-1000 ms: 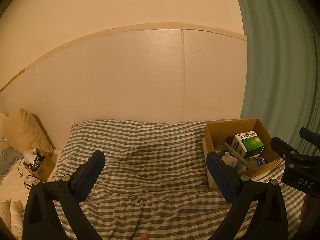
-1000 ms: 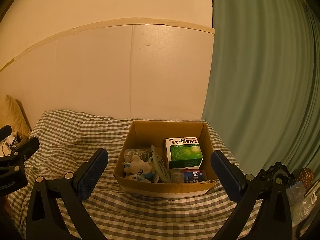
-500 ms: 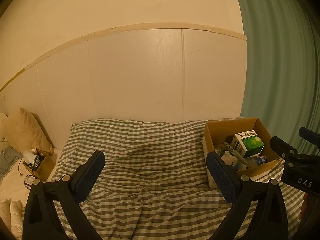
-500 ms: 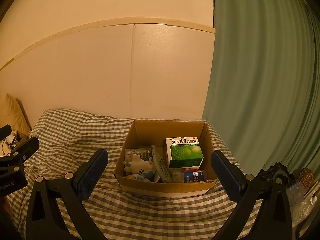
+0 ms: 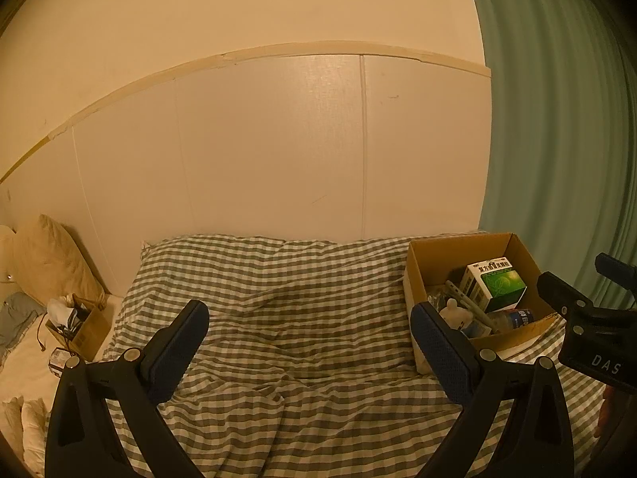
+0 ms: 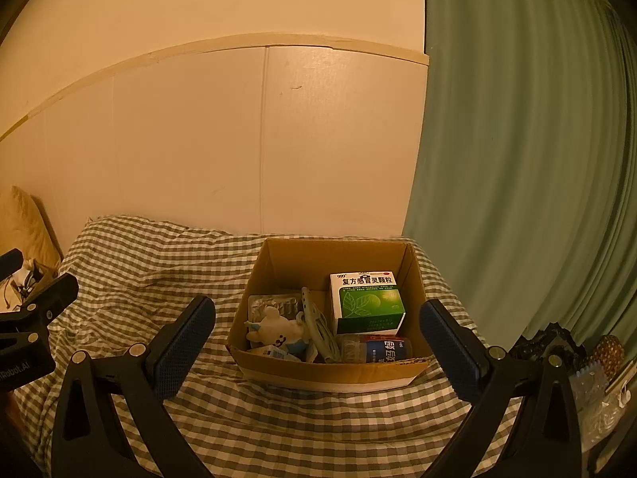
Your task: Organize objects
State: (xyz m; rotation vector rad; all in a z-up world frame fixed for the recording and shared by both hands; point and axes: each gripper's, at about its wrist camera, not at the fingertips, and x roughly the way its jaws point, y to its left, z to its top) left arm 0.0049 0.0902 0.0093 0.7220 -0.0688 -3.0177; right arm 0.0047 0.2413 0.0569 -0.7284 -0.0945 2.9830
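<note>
A cardboard box [image 6: 330, 374] holding a green medicine carton [image 6: 368, 298], a plush toy [image 6: 274, 330] and a bottle [image 6: 378, 350] sits on the checked bed [image 6: 159, 279], just ahead of the right hand-held gripper [image 6: 318, 334], released and empty. The left hand-held gripper [image 5: 308, 342], likewise spread wide, has the box off to its right.

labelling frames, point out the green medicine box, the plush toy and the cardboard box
green medicine box [image 6: 370, 302]: right wrist view, green front face
plush toy [image 6: 276, 328]: right wrist view, white body
cardboard box [image 6: 330, 374]: right wrist view, near outer wall
</note>
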